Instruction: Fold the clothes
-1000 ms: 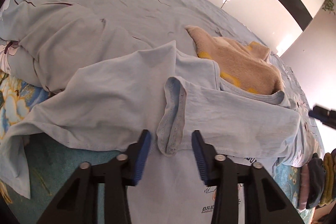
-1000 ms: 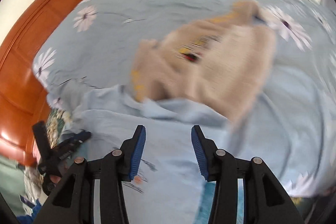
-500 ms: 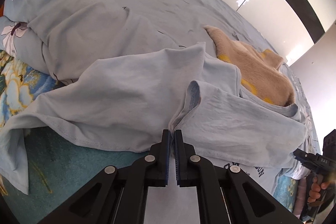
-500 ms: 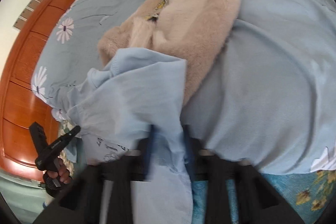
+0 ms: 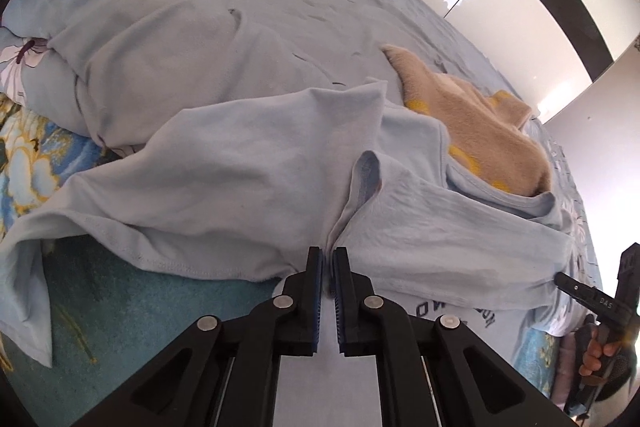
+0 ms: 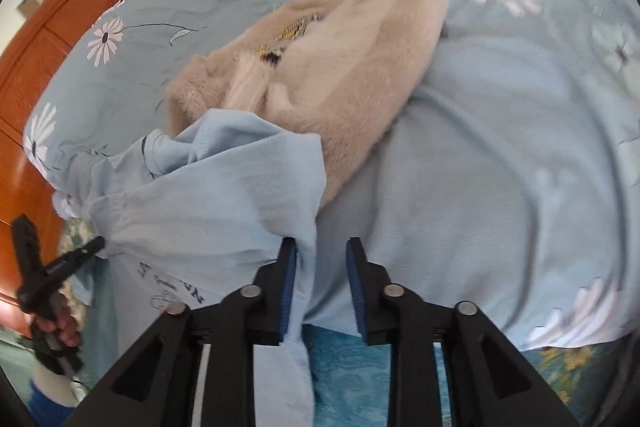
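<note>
Dark print sat on the light blue T-shirt [image 5: 256,187] below the sleeve, seen upside down in both wrist views and partly covered by folds; no whole word could be read, only stray letter shapes. In the right wrist view a small round emblem and a line of script sat by that print, too small to read. The right gripper [image 5: 592,301] carried tiny pale letters on its finger, perhaps "DAS".
</note>
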`<action>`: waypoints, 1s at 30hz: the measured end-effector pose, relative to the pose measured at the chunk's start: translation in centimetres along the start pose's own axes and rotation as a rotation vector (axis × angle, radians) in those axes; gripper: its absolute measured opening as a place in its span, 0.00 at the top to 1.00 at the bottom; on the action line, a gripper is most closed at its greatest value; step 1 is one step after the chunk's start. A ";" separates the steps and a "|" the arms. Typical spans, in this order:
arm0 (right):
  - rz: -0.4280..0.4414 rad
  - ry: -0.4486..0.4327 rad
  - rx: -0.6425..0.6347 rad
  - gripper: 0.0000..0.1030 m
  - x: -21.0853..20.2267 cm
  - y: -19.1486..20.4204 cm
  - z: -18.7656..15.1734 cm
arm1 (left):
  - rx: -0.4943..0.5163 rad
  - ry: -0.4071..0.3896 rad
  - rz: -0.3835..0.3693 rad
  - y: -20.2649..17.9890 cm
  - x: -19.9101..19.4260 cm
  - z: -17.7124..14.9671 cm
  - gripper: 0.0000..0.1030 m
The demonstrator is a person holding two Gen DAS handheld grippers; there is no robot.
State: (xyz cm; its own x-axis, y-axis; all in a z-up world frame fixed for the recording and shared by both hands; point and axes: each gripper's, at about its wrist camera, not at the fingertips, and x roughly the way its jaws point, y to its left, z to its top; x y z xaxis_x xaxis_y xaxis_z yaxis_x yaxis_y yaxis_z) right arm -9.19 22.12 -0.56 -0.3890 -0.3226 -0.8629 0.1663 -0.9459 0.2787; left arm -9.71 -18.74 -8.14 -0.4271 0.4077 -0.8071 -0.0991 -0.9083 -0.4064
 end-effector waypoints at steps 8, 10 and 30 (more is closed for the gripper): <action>-0.018 0.029 -0.201 0.74 0.4 4.0 -4.1 | -0.099 -0.009 -0.032 1.0 -1.6 -2.5 0.83; -0.014 0.032 -0.189 0.75 1.2 4.1 -4.2 | -0.118 -0.006 -0.020 1.7 -2.3 -3.6 0.80; -0.008 0.027 -0.218 0.72 0.6 5.1 -5.6 | -0.456 -0.175 0.267 15.2 -10.9 -9.4 0.61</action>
State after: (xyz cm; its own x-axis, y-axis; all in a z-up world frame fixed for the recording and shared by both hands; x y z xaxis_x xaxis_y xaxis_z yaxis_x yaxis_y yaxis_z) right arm -3.47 17.36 -2.01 -0.3671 -0.3112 -0.8766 0.3560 -0.9176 0.1767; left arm 1.87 -36.08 -9.55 -0.5307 0.1118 -0.8402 0.4156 -0.8296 -0.3729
